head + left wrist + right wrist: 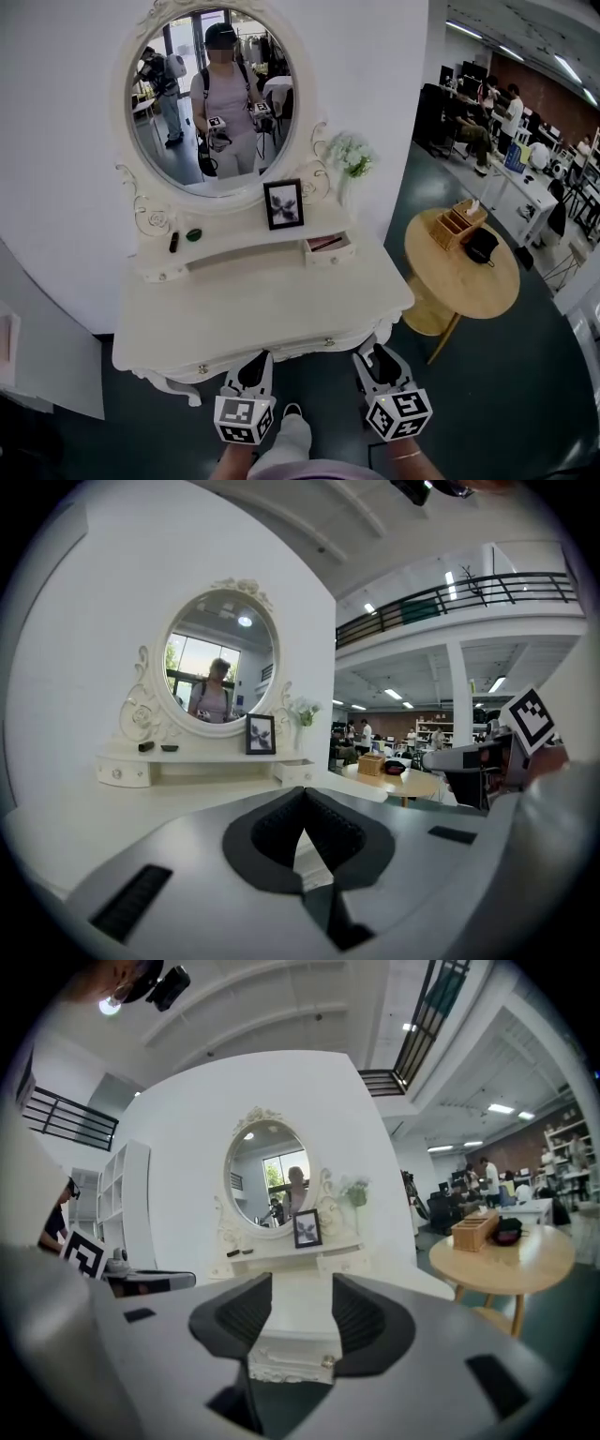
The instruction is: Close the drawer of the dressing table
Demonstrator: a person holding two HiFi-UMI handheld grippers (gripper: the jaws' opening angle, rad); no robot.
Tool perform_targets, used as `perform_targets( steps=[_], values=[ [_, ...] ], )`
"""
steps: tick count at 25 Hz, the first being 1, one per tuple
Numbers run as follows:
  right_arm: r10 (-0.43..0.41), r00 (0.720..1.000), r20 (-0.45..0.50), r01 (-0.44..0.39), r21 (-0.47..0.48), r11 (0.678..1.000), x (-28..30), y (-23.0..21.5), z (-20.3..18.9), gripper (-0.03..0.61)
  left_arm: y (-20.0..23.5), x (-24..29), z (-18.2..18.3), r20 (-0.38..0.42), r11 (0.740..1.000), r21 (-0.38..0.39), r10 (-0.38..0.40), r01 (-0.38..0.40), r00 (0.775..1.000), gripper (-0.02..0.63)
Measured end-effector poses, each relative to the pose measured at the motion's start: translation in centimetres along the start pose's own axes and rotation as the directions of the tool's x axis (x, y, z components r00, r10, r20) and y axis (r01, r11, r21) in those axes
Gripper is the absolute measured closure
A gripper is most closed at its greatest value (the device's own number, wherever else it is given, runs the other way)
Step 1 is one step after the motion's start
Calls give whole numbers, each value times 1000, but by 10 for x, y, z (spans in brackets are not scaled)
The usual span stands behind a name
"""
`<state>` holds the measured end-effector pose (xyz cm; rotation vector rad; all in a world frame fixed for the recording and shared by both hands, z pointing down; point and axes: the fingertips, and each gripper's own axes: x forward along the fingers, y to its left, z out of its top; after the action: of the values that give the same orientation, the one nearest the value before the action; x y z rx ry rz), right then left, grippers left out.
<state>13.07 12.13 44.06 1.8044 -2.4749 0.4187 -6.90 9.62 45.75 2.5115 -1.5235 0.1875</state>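
Note:
The white dressing table [253, 314] with an oval mirror [214, 94] stands in front of me. On its upper shelf the small right drawer [328, 247] is pulled out, with something pinkish inside; it also shows as the drawer [295, 771] and the drawer [342, 1262]. The small left drawer [161, 273] looks shut. Both grippers hang just off the table's front edge, touching nothing. My left gripper [255, 364] [303, 803] is shut, its pads meeting at the tips. My right gripper [374, 356] [302, 1312] stands open and empty, the table's carved front seen between its pads.
A framed picture [283, 203] and a vase of white flowers [350, 155] stand on the shelf, with small dark items [183, 238] at its left. A round wooden table [450, 281] with an organiser stands to the right. People sit at desks far right.

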Motion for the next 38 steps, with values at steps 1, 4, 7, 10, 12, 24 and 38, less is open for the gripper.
perform_targets(
  steps=[1,4,7,10,12,24,38],
  values=[
    [-2,1000,0,2,-2,1000,12,-1,3,383,7,9,4,1,1000,1,-3,3,1000,614],
    [-12,1000,0,12,-1,1000,46,-5,13,383,28,35,15,3,1000,-3,-13,13,1000,614],
    [-25,1000,0,25,5,1000,78,-7,20,383,48,57,23,5,1000,-5,-24,24,1000,614],
    [-38,999,-1,38,8,999,106,-8,26,383,68,75,29,8,1000,-7,-30,30,1000,614],
    [-45,999,-4,45,5,999,122,-8,29,384,81,86,33,10,999,-10,-33,33,999,614],
    [-98,995,-25,98,-12,995,175,-18,29,385,124,127,39,7,999,-16,-30,30,1000,614],
    [-108,989,-99,105,-31,994,225,-57,20,388,134,181,38,-19,999,-35,-25,24,1000,614]
  ],
)
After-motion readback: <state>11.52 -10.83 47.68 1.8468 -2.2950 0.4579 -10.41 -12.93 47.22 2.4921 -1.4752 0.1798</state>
